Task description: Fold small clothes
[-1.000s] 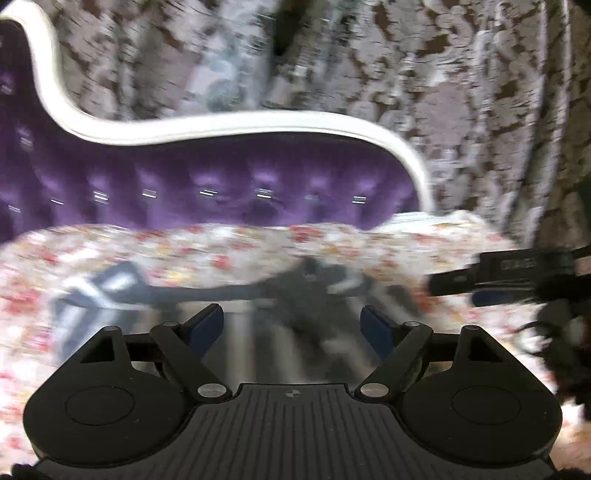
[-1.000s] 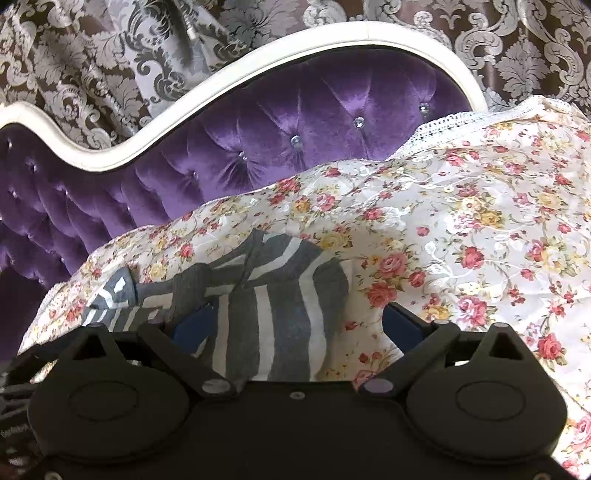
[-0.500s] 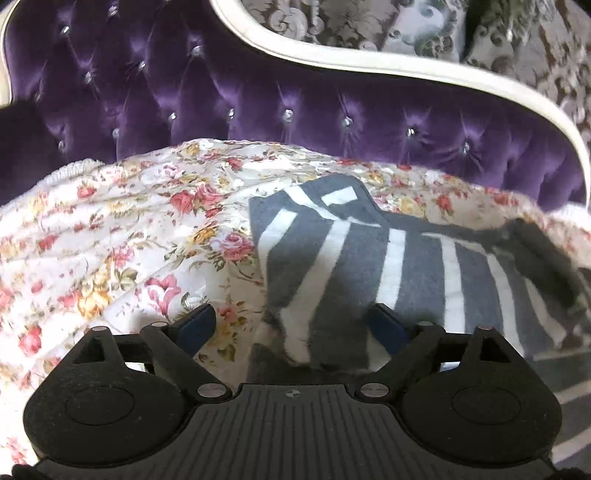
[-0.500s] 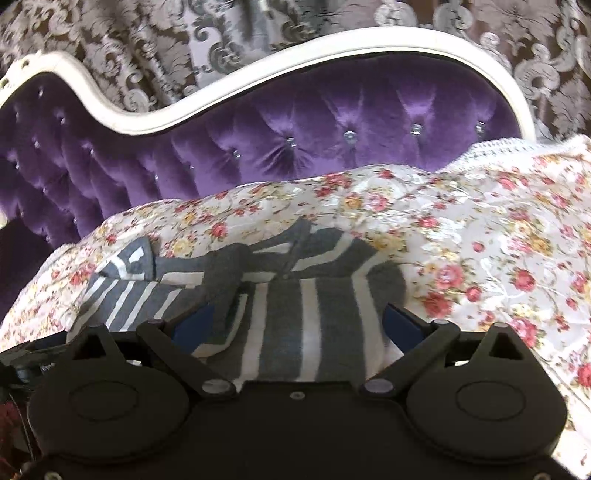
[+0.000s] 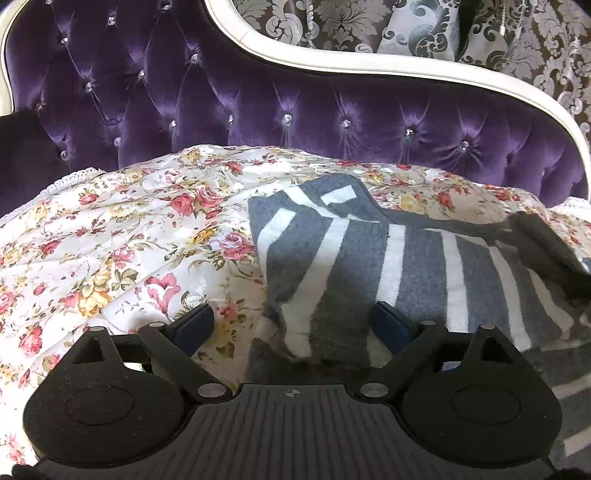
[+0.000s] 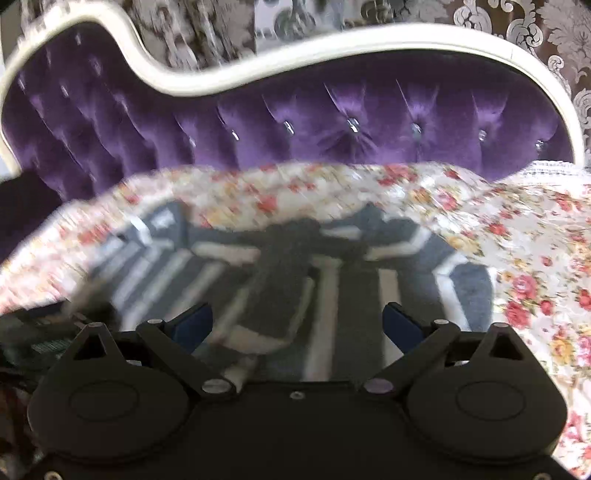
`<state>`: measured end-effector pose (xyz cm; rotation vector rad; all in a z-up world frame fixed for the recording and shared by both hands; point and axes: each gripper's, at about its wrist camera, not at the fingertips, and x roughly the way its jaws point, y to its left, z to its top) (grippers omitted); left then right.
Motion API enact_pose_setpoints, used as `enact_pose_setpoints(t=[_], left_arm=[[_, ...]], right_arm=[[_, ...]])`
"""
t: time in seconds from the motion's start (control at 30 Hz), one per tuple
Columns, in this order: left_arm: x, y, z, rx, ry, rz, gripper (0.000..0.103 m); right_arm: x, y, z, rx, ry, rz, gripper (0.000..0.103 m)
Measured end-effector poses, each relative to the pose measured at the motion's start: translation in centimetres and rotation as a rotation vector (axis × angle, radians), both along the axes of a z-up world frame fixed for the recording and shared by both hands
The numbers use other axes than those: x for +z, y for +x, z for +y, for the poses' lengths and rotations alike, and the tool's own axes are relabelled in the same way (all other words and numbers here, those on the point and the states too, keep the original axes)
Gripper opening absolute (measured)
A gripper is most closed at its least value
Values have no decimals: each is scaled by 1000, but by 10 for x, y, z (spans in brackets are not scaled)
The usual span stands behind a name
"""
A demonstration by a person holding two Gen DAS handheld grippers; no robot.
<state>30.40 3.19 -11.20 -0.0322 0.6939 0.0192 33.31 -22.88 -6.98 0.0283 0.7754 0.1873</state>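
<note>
Grey-and-white striped top (image 5: 417,266) lies spread on the floral sheet (image 5: 122,236), stripes running away from the cameras, one corner of it folded up toward the headboard. In the left wrist view its near left edge sits between the blue pads of the left tongs (image 5: 291,325): the right pad rests on or just over the cloth, the left pad over bare sheet just beside the edge. Those jaws stand wide, nothing pinched. The cloth bunches up a little right at the tongs' base.

Over to the right wrist view, badly blurred. The top (image 6: 332,288) fills the space ahead of the right tongs (image 6: 295,325), a darker fold across its far middle. Both pads hang over the cloth, spread wide, nothing clamped between them. At the left edge, a dark shape, likely the other tool, too smeared to say.

No readable writing or label anywhere on the cloth.

Behind, the purple tufted headboard (image 5: 295,110) with its white curved frame, then patterned grey curtains (image 5: 369,26).
</note>
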Motion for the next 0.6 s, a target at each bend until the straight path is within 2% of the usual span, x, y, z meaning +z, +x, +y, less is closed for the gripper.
enact_pose_setpoints(t=[0.07,0.17,0.3,0.33,0.5,0.53,0.6], left_arm=[[0,0,0,0,-1,0,95],[0,0,1,0,-4,-2,95],[1,0,1,2,-6,-3,95],[1,-1,0,3,-7,-4,95],[1,-1,1,4,-10,-6,95],[1,-1,1,4,-9,-7,95],[1,-1,1,4,-10,-7,95]], right_arm=[[-4,1,-10,-42,-27,50,98],[-4,-2,-35,-86,16,113,98],[1,-11,-63,-160,4,127,98],[3,-12,-72,-177,29,120,98],[15,-17,-110,-231,289,51,98],[14,-17,-114,-223,332,44,95],[12,-13,-115,-190,382,52,81]])
